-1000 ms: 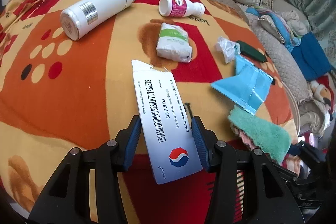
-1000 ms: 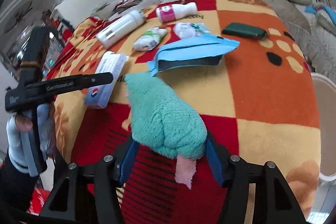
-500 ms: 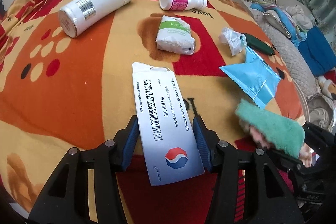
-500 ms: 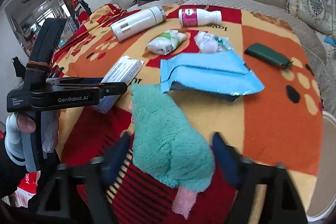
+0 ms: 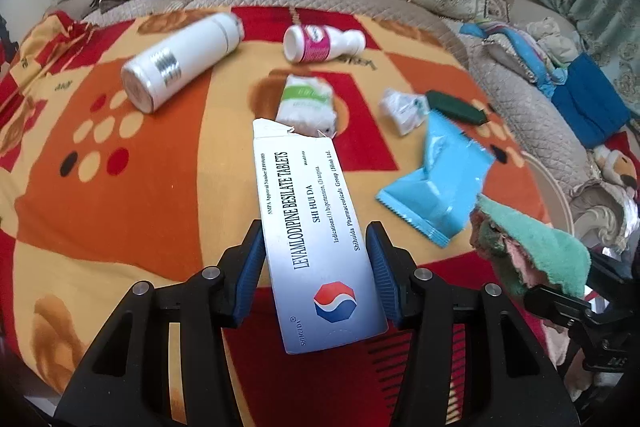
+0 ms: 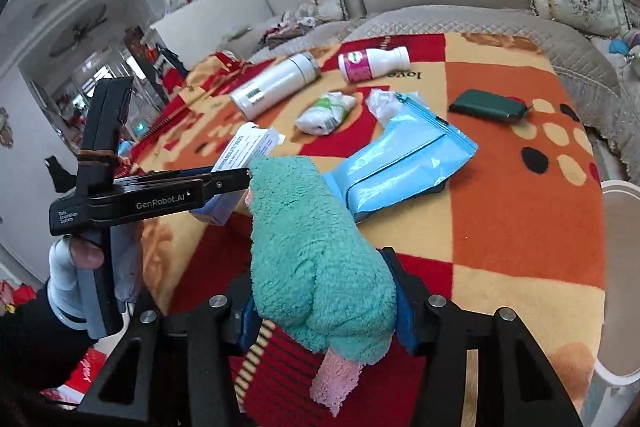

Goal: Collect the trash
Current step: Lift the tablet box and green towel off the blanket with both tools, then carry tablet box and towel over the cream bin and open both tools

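A patterned blanket (image 5: 120, 187) carries a white flask (image 5: 180, 67), blue pouch (image 5: 436, 183) and pink bottle (image 5: 320, 45). The right gripper (image 6: 320, 311) is closing on a green cloth (image 6: 316, 263); the left gripper (image 5: 316, 263) clamps a tablet box (image 5: 316, 239) above the blanket.

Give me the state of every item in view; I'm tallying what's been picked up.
left gripper: gripping the tablet box
tablet box: held, top flap torn open
right gripper: jaws closing on the green cloth
green cloth: bunched, held
white flask: lying on its side
pink-label bottle: lying on its side
blue pouch: crumpled, on blanket
tissue pack: lying on blanket
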Action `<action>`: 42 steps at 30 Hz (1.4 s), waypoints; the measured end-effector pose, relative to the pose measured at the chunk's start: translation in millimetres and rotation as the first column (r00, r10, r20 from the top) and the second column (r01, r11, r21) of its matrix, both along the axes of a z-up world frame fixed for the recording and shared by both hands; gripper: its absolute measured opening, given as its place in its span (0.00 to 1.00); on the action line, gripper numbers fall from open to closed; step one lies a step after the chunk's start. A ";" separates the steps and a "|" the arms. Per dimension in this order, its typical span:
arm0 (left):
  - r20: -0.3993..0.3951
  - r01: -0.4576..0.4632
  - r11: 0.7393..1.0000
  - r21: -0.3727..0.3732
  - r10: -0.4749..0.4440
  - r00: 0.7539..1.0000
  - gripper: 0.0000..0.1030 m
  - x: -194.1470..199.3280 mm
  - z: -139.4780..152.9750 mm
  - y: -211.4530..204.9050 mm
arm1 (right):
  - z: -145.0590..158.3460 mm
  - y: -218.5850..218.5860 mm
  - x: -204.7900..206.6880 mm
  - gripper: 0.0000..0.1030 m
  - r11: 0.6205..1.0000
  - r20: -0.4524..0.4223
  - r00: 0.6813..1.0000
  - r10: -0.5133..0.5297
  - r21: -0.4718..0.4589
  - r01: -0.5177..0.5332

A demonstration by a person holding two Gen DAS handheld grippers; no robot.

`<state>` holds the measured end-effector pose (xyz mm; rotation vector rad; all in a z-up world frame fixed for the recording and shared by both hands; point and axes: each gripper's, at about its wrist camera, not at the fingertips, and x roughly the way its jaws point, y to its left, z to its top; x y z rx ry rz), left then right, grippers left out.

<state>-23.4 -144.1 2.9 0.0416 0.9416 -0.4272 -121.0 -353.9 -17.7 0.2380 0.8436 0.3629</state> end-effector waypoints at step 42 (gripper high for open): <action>0.054 0.344 0.939 0.000 -0.344 0.937 0.47 -61.4 21.7 -208.2 | 16.3 -157.8 -69.0 0.50 0.895 0.043 0.896 -0.442 -0.038 0.444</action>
